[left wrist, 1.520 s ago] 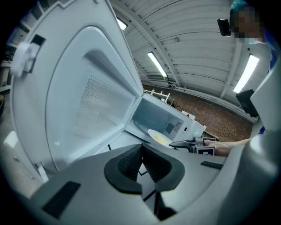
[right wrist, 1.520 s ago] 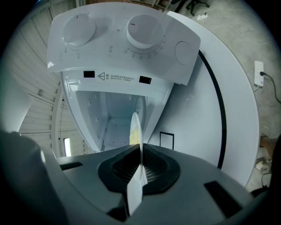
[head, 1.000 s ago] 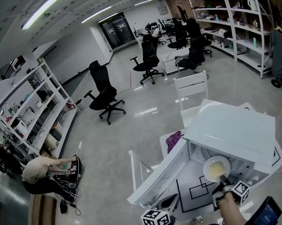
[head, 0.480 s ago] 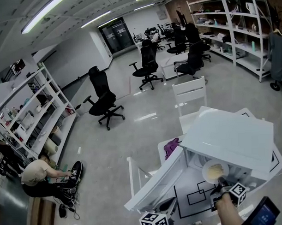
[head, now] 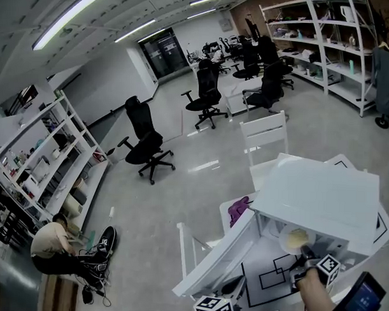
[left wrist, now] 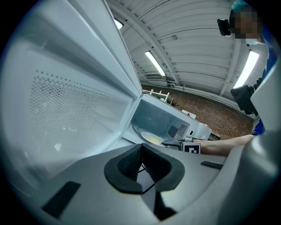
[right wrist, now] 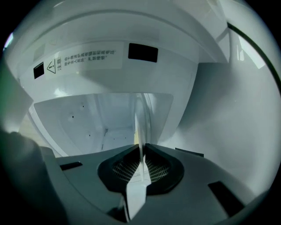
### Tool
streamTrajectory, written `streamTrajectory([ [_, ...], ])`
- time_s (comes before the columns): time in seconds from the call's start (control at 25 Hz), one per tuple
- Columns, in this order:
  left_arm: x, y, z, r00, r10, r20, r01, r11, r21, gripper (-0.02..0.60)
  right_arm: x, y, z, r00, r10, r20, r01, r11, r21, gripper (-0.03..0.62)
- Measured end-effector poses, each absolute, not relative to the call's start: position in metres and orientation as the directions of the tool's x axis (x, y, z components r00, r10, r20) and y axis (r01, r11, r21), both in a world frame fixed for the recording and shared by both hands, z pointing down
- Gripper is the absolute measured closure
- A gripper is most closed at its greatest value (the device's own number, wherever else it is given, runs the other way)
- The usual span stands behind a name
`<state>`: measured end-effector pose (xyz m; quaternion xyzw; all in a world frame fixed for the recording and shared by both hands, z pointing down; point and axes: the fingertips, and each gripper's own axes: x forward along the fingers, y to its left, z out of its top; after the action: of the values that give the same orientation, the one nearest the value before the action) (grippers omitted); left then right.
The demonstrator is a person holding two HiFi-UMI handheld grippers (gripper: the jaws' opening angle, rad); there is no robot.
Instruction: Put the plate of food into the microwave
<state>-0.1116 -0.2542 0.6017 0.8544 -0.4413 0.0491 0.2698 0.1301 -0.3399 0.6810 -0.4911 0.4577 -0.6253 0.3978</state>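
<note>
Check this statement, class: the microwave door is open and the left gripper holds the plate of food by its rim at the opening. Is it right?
Not quite. The right gripper holds the plate of food by its rim, as the right gripper view shows. The left gripper is shut on nothing. The microwave door is indeed open.

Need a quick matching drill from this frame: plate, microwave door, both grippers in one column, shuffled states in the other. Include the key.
1. plate
2. door
3. left gripper
4. right gripper

A. shut, nothing between the jaws
B. swung open
C. has yellowish food on it
D. shut on the plate's rim

Pairs: 1-C, 2-B, 3-A, 4-D
</note>
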Motion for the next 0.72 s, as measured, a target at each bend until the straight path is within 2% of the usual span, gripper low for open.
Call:
streamTrajectory([
  [0.2, -0.1122, -0.2569, 0.6012, 0.606, -0.727, 0.322, -0.780, -0.464, 0.420, 0.575, 0.1314, -0.3416, 0.6798, -0.199, -0.946, 0.256, 0.026, -0.266, -0.964, 0.582],
  [0.32, -0.1109, -0.2586, 0.6033, 0.608, -0.727, 0.319, -0.778, -0.465, 0.423, 0.575, 0.1295, -0.3431, 0.6787, -0.210, -0.944, 0.255, 0.020, -0.264, -0.964, 0.545],
  [0.72, -0.1059, -0.2629, 0.6029, 0.615, -0.726, 0.308, -0.770, -0.471, 0.430, 0.575, 0.1320, -0.3445, 0.6809, -0.231, -0.938, 0.260, -0.061, -0.252, -0.966, 0.530],
])
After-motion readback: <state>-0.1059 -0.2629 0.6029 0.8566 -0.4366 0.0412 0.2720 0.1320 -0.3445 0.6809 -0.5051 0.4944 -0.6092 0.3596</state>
